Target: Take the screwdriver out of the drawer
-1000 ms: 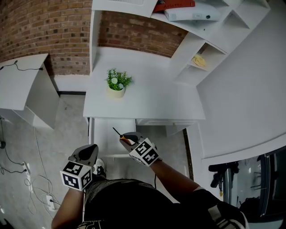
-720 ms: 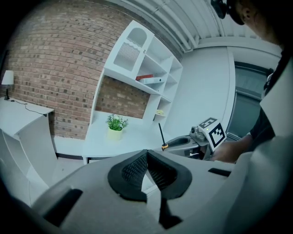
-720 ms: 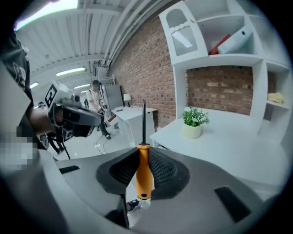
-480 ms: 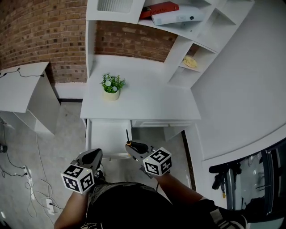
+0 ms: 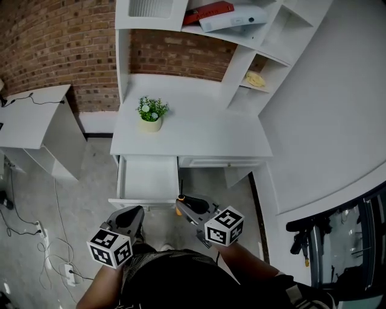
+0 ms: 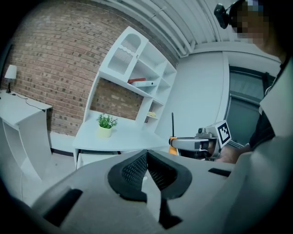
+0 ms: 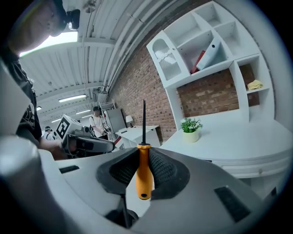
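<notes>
At lower left, left gripper (image 6: 146,167): jaws are pressed together, nothing pinched, held idle.
Drawer (image 5: 148,178): is seen pulled open, centre frame.
Screwdriver (image 7: 143,174): is held clear below the drawer, shaft upright.
Right gripper (image 5: 187,205): orange handle is pinched for carrying.

**Figure. A study-style workspace set up inside a large industrial room.**
A white desk (image 5: 199,136) with an open drawer (image 5: 148,178), a tall shelf unit (image 5: 241,57) holding binders (image 5: 226,17), and a potted plant (image 5: 151,113) stand against a brick wall (image 5: 54,42). A second white table (image 5: 27,117) stands alongside. Loose cables (image 5: 51,241) lie on the bare grey floor (image 5: 90,175). The ribbed ceiling (image 7: 114,32) carries strip lights (image 7: 73,98), and a person (image 7: 97,122) stands in the background.
</notes>
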A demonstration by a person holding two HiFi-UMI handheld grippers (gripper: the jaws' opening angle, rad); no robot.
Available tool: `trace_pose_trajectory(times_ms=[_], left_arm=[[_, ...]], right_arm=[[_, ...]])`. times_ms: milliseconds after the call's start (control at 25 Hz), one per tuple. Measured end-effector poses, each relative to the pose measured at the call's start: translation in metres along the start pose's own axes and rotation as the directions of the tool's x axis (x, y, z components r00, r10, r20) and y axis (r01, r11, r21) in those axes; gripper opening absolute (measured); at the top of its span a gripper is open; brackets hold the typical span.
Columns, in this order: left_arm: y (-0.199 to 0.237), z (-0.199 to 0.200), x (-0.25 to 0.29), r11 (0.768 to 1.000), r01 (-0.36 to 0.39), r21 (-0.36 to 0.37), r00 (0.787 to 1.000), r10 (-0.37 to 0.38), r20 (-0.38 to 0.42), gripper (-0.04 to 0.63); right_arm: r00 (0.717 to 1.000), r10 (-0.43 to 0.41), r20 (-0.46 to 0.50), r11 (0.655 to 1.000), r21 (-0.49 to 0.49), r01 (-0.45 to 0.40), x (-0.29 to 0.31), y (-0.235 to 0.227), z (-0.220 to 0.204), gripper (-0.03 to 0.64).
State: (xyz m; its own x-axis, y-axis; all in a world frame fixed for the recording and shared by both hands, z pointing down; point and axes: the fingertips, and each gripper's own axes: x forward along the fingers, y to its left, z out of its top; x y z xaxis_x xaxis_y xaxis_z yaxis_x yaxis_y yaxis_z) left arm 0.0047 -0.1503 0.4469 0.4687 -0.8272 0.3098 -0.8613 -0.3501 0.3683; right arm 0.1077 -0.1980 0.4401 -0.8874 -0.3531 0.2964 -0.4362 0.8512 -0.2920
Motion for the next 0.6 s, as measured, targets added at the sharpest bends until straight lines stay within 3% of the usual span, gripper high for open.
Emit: trace_pose_trajectory(times_ms=[160, 600], left_arm=[[-0.007, 0.002, -0.007, 1.0, 0.001, -0.005, 1.0, -0.001, 0.01, 0.018], [-0.018, 0.024, -0.014, 0.996, 0.045, 0.071, 0.998, -0.047, 0.032, 0.018]], right_arm=[[1.0, -0.005, 0.02, 1.0, 0.008, 0.005, -0.012, 0.003, 0.0, 0.074], [0.994, -0.054, 0.094, 0.998, 0.015, 0.053, -0.034, 0.017, 0.016, 0.074]])
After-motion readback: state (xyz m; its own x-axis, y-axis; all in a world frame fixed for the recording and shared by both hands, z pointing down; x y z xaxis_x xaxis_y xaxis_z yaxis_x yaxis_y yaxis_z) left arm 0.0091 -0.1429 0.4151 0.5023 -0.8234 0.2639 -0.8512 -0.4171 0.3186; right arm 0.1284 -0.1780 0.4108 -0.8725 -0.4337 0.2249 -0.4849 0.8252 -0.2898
